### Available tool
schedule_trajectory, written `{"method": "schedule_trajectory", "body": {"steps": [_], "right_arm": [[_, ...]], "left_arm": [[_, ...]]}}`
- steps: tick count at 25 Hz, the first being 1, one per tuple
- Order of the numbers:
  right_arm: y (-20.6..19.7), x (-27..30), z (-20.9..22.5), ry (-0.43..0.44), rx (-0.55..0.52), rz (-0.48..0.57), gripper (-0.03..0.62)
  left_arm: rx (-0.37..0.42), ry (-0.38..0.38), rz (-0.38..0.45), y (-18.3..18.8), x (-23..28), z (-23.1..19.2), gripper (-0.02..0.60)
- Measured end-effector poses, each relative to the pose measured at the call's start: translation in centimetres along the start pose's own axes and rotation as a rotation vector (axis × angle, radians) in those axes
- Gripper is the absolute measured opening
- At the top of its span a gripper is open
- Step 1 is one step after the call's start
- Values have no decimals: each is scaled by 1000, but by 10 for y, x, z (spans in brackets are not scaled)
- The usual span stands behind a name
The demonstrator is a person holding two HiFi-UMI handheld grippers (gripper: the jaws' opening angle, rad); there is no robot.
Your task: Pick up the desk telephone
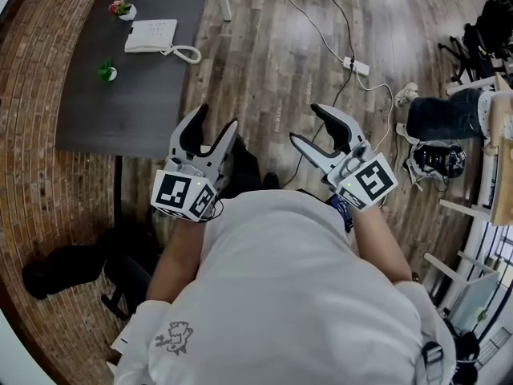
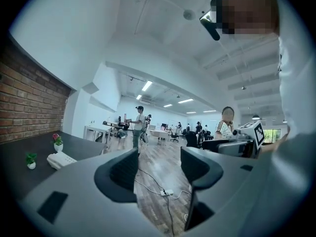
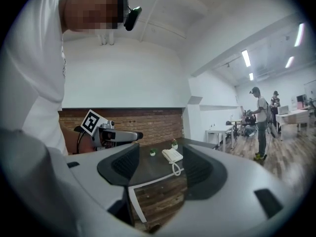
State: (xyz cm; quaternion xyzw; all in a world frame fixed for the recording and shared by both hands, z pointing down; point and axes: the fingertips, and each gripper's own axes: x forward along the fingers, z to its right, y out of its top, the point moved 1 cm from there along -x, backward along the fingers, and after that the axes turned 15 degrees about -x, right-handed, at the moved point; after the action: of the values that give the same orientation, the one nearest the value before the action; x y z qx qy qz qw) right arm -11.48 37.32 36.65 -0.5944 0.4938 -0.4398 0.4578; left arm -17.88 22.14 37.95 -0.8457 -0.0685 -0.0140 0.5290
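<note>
The white desk telephone point(image 1: 151, 36) lies on a dark table point(image 1: 120, 111) at the far left, its coiled cord point(image 1: 186, 53) trailing off its right side. My left gripper point(image 1: 215, 120) hovers over the floor just off the table's near right corner, jaws open and empty. My right gripper point(image 1: 306, 123) is level with it further right, also open and empty. In the left gripper view the telephone point(image 2: 60, 159) sits far to the left of the open gripper point(image 2: 159, 164). In the right gripper view the telephone point(image 3: 172, 155) shows between the open jaws of the gripper point(image 3: 160, 164), still well away.
Two small potted plants point(image 1: 122, 10) point(image 1: 107, 72) stand on the table beside the telephone. A power strip point(image 1: 357, 66) and cables lie on the wooden floor. A seated person point(image 1: 445, 117) is at the right. A brick wall point(image 1: 40, 175) borders the table's left.
</note>
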Motion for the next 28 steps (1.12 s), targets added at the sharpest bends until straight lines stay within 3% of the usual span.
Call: {"method": "schedule_trajectory", "body": {"steps": [7,14,21,28], "right_arm": [[-11,57,33,2,10,-30,275],[-8,148,70,10,20,-29,273],[0,238,96,51,11,-21,274],[10,310,92,128,-3,-3,274]], "left_arm": [[-18,-27,-4,24,48,-50,282],[-28,-17,-21,61,82,-127,282],[-33,26,18,109,94,-204,283],[-60,84,38,129,88,-264,282]]}}
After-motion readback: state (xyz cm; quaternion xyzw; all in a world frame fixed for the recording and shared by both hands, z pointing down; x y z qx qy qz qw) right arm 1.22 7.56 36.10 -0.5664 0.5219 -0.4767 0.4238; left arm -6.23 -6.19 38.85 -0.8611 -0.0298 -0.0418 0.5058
